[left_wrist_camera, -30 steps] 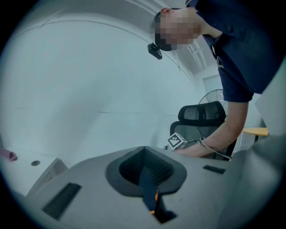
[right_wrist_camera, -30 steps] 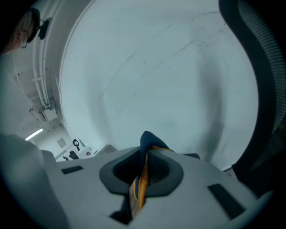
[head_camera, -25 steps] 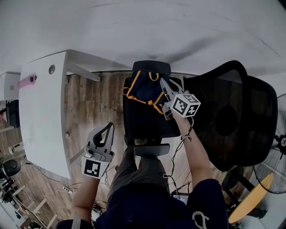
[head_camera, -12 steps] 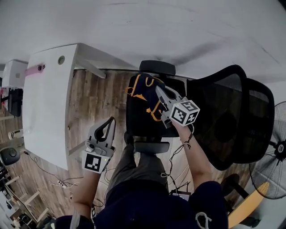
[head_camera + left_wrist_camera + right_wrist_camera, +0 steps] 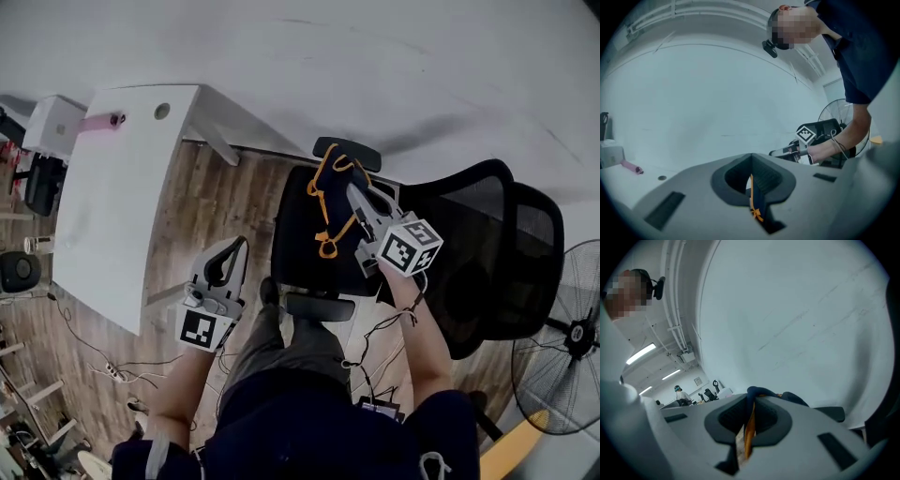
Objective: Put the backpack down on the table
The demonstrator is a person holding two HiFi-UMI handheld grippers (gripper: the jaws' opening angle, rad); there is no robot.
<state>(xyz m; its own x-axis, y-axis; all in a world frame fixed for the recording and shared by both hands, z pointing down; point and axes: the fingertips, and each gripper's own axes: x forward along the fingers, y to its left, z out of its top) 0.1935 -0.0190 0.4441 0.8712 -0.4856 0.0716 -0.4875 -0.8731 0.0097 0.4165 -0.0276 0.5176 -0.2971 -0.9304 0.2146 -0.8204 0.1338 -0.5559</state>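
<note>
The backpack [image 5: 335, 194], dark navy with orange trim, hangs above a black chair seat [image 5: 295, 258]. My right gripper [image 5: 355, 193] is shut on one of its orange-edged straps [image 5: 748, 430], with navy fabric [image 5: 761, 392] bunched just past the fingertips. My left gripper [image 5: 237, 251] sits lower left, over the wooden floor and apart from the backpack's body. It is shut on a thin navy strip with an orange edge [image 5: 754, 199]; where that strip leads is hidden. The white table [image 5: 112, 216] stands to the left.
A pink object [image 5: 98, 122] and a white box [image 5: 52, 127] lie at the table's far end. The chair's mesh back [image 5: 487, 253] rises on the right, with a standing fan [image 5: 572, 337] beyond it. Cables trail over the floor [image 5: 202, 202] by the table.
My right gripper has lifted the backpack off the chair seat, and it now hangs long and narrow. My left gripper has risen a little. The table has come closer in view.
</note>
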